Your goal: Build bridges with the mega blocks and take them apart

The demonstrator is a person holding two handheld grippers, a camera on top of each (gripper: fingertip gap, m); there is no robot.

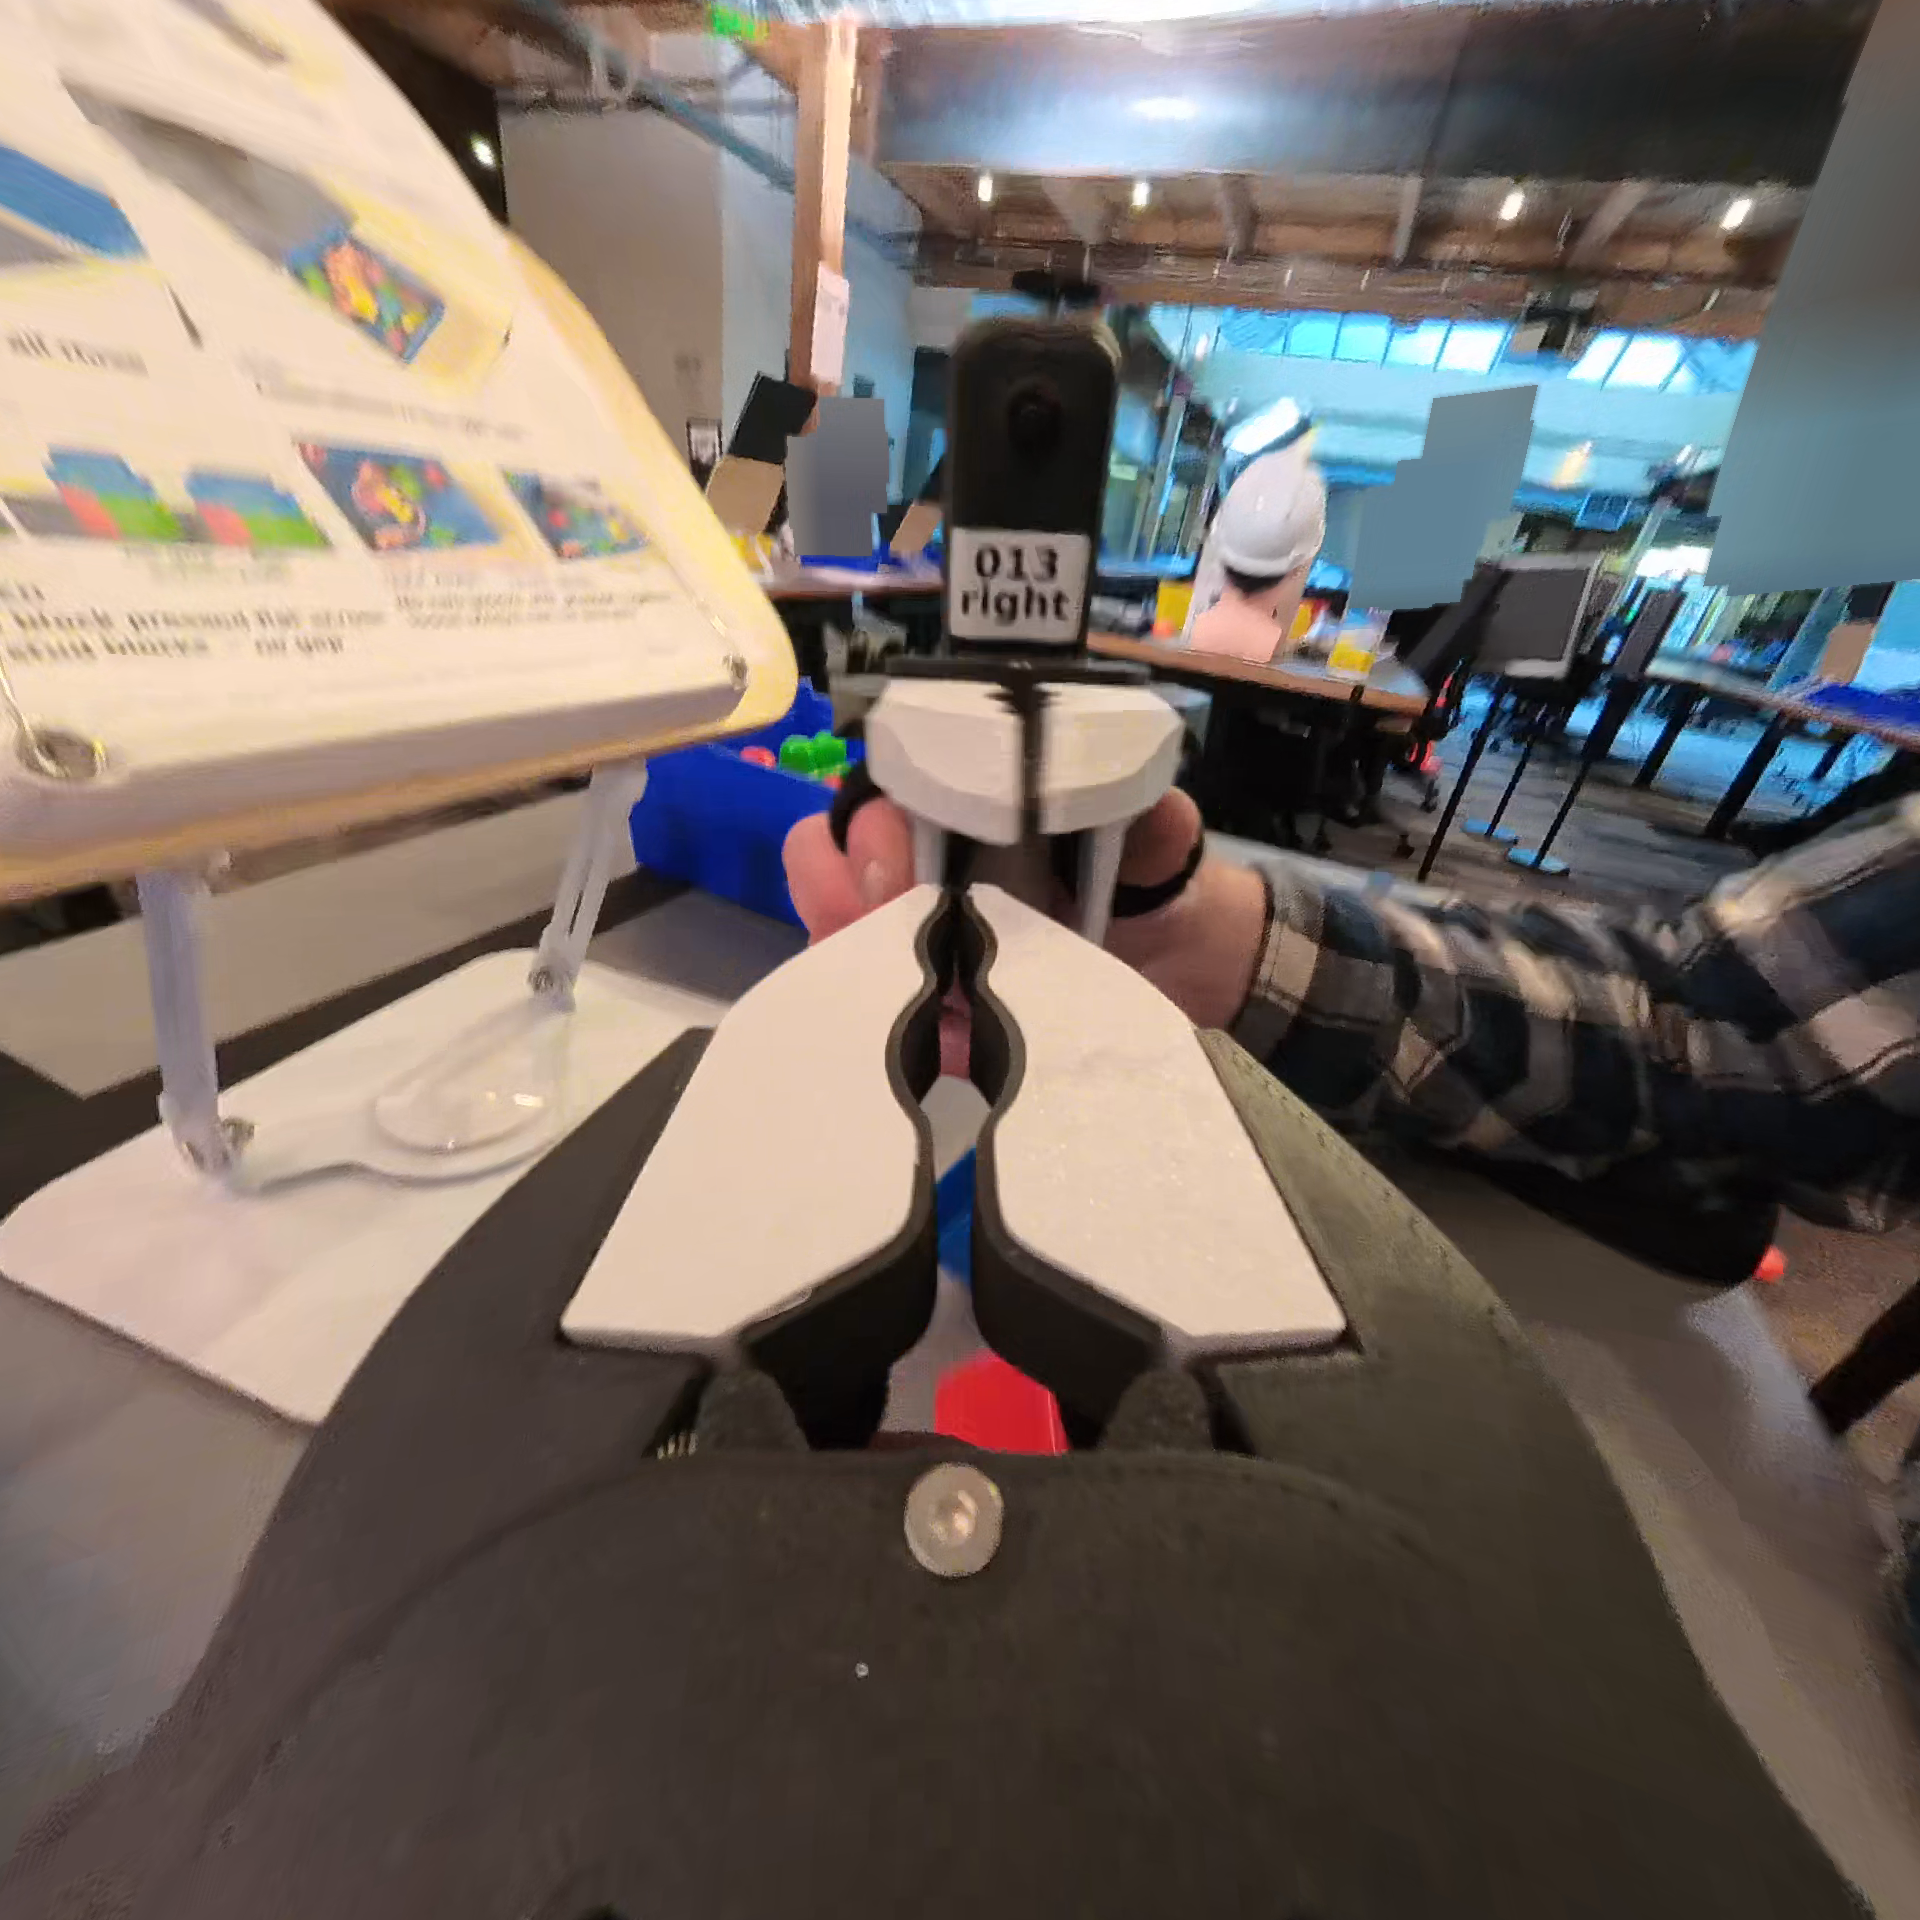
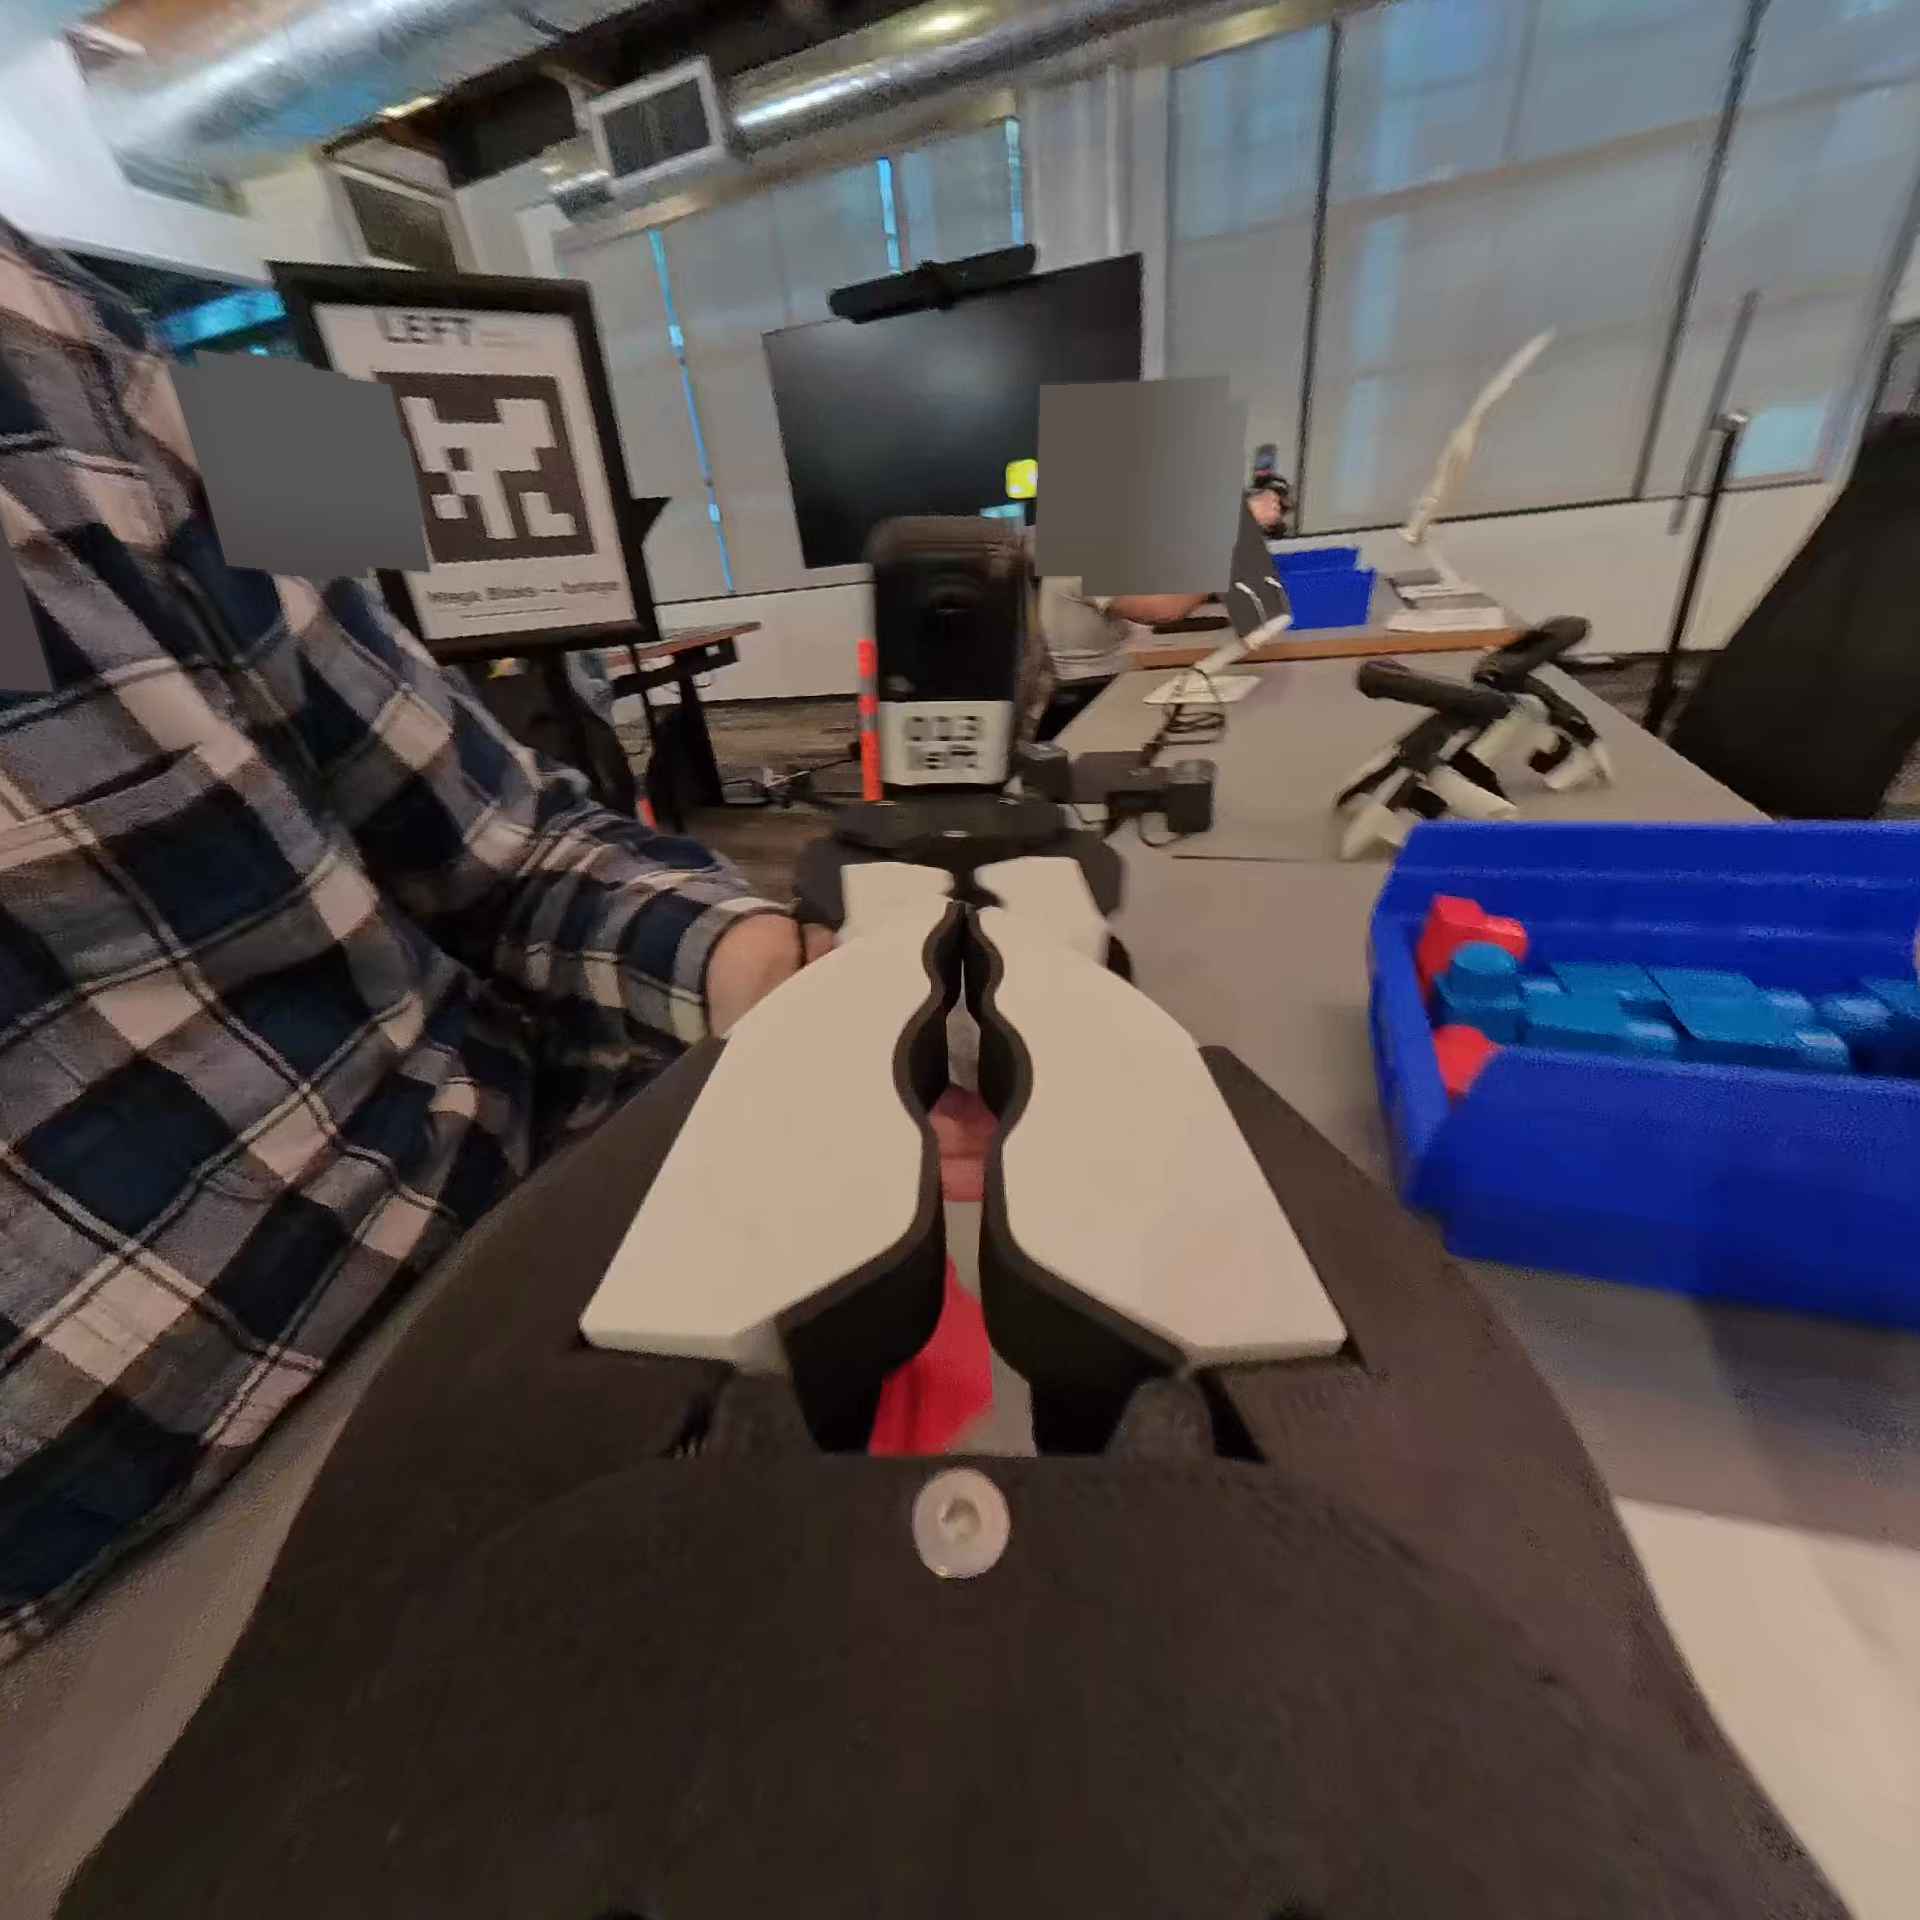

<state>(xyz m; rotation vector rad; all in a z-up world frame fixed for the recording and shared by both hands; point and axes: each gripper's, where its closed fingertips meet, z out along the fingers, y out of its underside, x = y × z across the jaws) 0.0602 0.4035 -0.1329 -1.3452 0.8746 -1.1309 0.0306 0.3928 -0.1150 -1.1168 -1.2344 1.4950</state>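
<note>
In the left wrist view my left gripper point(image 1: 954, 906) is shut, its pads pressed together. My right gripper point(image 1: 1027, 774) faces it tip to tip, held in a hand with a plaid sleeve point(image 1: 1507, 997). In the right wrist view my right gripper point(image 2: 962, 920) is shut too, pads together, with the left gripper point(image 2: 966, 883) just beyond its tips. A red block point(image 2: 935, 1371) lies on the table under the fingers and shows through the gap behind them. It also shows in the left wrist view point(image 1: 997, 1403). A blue bin point(image 2: 1662, 1164) to the right holds blue blocks point(image 2: 1662, 1013) and red blocks point(image 2: 1465, 930).
A picture sheet on a clear stand point(image 1: 312, 436) rises at the left over a white base point(image 1: 312, 1226). The blue bin point(image 1: 727, 821) behind it holds green blocks point(image 1: 810, 753). Spare grippers point(image 2: 1475, 748) lie farther along the grey table point(image 2: 1247, 935). A marker sign point(image 2: 488, 457) stands behind.
</note>
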